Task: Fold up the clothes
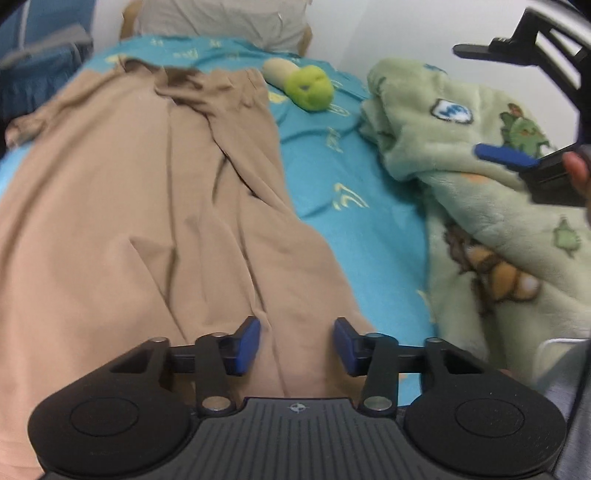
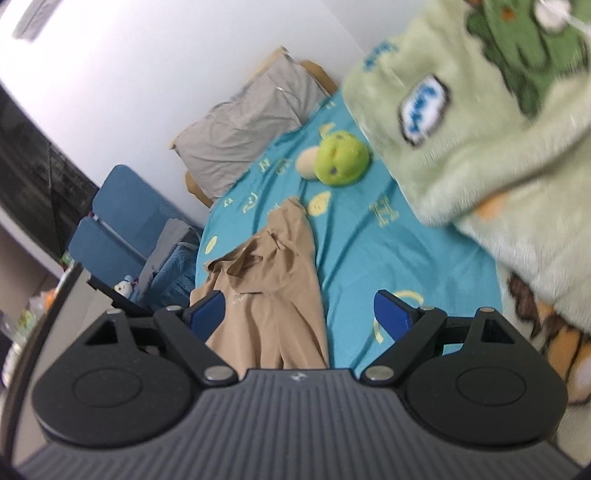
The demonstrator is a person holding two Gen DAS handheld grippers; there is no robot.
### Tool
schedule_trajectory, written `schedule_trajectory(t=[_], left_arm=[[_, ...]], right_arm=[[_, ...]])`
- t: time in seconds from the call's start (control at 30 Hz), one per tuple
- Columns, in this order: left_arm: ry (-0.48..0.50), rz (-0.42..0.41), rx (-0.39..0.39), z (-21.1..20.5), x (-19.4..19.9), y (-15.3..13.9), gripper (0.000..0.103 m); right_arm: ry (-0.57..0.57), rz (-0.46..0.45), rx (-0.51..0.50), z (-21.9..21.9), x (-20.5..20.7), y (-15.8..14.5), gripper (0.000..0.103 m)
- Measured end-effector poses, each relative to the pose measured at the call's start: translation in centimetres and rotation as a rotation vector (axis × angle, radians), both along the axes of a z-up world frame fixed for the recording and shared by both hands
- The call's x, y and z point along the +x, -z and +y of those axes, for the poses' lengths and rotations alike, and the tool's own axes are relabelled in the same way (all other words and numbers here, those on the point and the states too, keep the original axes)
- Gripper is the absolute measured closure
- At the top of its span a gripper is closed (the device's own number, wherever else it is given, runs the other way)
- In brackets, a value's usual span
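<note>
Here the tan garment point(image 1: 147, 221) lies spread on the bed point(image 1: 351, 221), long axis near-to-far. The left gripper point(image 1: 297, 343), fingers wide and empty, hovers directly over its near end; the right gripper point(image 2: 299, 314), also wide, hangs farther right.

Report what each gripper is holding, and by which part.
Nothing is held. The left gripper is open above the tan garment; the right gripper is open in the air.

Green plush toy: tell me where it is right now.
The green plush toy lies on the blue bedsheet near the head of the bed, just below the grey pillow, between the tan garment and the green fleece blanket.
</note>
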State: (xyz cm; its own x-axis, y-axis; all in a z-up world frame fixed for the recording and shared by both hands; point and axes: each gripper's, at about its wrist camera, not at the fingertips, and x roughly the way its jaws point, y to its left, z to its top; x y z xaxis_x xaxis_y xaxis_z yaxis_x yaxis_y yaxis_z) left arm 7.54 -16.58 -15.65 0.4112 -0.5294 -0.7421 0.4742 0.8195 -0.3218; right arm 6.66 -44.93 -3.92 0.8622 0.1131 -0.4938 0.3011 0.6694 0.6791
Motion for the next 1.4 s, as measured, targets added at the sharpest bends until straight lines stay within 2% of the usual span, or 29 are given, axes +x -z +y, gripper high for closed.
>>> schedule_trajectory(t=[0.07,0.17,0.3,0.43,0.47,0.53,0.57,0.7,0.77,0.83,0.97,1.07,1.23,1.33,1.37,1.4], left_arm=[[0.007,0.011,-0.006,0.3,0.3,0.5,0.057],[-0.026,0.108,-0.036,0.8,0.9,1.3,0.057],[0.003,0.098,-0.095,1.7,0.4,0.5,0.057],[-0.005,0.156,-0.109,2.0,0.9,1.6,0.058],[-0.011,0.168,-0.116,2.0,1.0,1.9,0.060],[-0.028,0.171,-0.130,2.3,1.2,2.1,0.076],[-0.033,0.164,-0.126,2.4,1.2,1.9,0.092],[0.006,0.086,-0.140,2.6,0.4,0.1,0.101],[0.019,0.072,-0.181,2.9,0.1,-0.9,0.102],[0.019,0.092,-0.254,4.0,0.0,-2.1,0.102],[-0.060,0.156,-0.424,8.5,0.5,-4.0,0.102],[-0.137,0.158,-0.360,11.4,0.9,-4.2,0.102],[-0.222,0.241,-0.111,12.2,2.0,-1.0,0.102],[-0.226,0.221,-0.106,12.1,2.2,-1.5,0.100],[-0.244,0.220,-0.101,12.3,2.3,-1.8,0.092],[-0.262,0.220,-0.096,12.6,2.3,-2.1,0.079]], right_arm=[[-0.004,0.002,0.042,-0.4,0.3,0.5,0.014],[-0.013,0.010,0.067,-0.4,0.6,0.9,0.014],[-0.037,0.013,0.083,-0.3,0.9,1.1,0.014],[-0.043,0.014,0.083,-0.1,1.1,1.1,0.014],[-0.042,0.018,0.083,-0.1,1.1,1.1,0.014],[-0.040,0.032,0.086,-0.2,1.3,1.4,0.014],[-0.036,0.041,0.087,-0.3,1.4,1.5,0.014],[-0.028,0.066,0.096,0.0,1.6,2.0,0.014],[-0.031,0.070,0.092,0.2,1.7,2.0,0.014],[-0.039,0.076,0.089,0.3,1.8,2.1,0.014],[-0.036,0.092,0.071,0.4,2.0,2.2,0.014],[-0.042,0.105,0.070,0.7,2.3,2.4,0.014],[-0.065,0.125,0.058,1.5,2.8,2.7,0.014],[-0.078,0.137,0.051,1.9,3.0,2.8,0.014],[-0.083,0.141,0.048,2.1,3.1,2.9,0.014],[-0.087,0.145,0.046,2.2,3.2,2.9,0.014]])
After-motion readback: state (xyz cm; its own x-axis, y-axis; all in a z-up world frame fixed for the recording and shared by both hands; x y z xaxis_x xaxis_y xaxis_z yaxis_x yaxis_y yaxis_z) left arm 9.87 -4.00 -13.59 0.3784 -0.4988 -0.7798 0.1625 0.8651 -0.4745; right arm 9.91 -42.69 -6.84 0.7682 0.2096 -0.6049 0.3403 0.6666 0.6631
